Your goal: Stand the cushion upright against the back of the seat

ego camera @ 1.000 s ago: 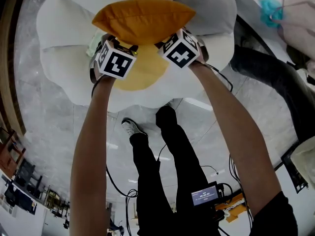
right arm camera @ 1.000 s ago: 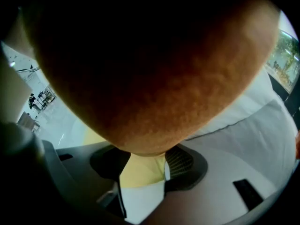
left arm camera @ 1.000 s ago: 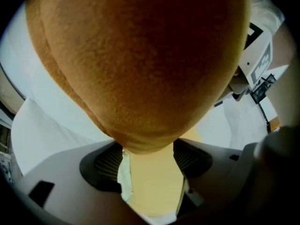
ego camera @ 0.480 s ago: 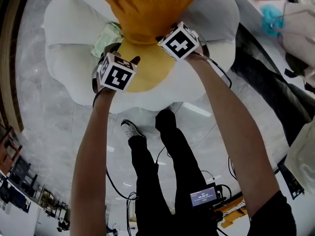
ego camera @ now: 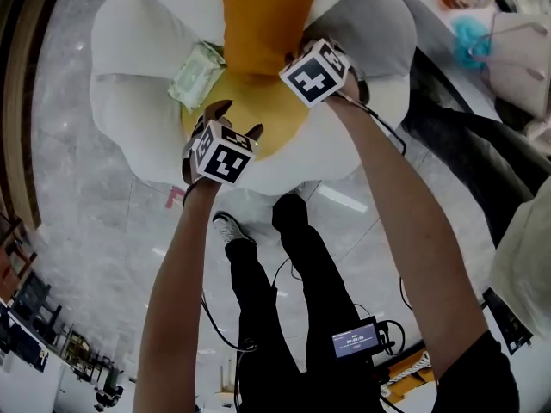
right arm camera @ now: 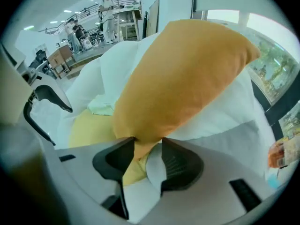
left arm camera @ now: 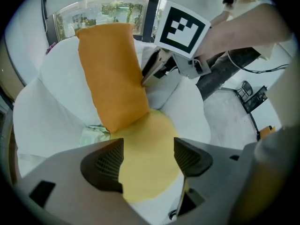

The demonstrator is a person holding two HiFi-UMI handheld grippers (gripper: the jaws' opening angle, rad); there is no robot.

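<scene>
Cushion (right arm camera: 183, 78) corner is in the bite of the right gripper (right arm camera: 147, 142): its jaws have just been closing and are clamped on the orange fabric's lowest point, which narrows as it passes between the two pads. In the head view that right gripper (ego camera: 297, 63) meets the cushion (ego camera: 263, 24) at its lower right edge, marker cube facing up. The left gripper view catches the same grip from the side, jaws nipping the cushion (left arm camera: 112, 74) along its right edge.

Over to the left gripper (left arm camera: 148, 149): jaws apart, nothing between them, only the seat's yellow centre (left arm camera: 154, 125) showing through the gap. From above, the left gripper (ego camera: 234, 120) hangs over the near edge of that yellow centre (ego camera: 275, 110), clear of the cushion.

And the cushion itself: up on end, tall and narrow, its lower tip at the yellow centre and its length leaning against the white petals at the back of the flower-shaped seat (ego camera: 129, 76). A pale green packet (ego camera: 196, 71) lies on the seat just left of the cushion's foot. Around it all, grey marble floor (ego camera: 77, 231), with the person's black trouser legs (ego camera: 275, 317) below the outstretched arms.
</scene>
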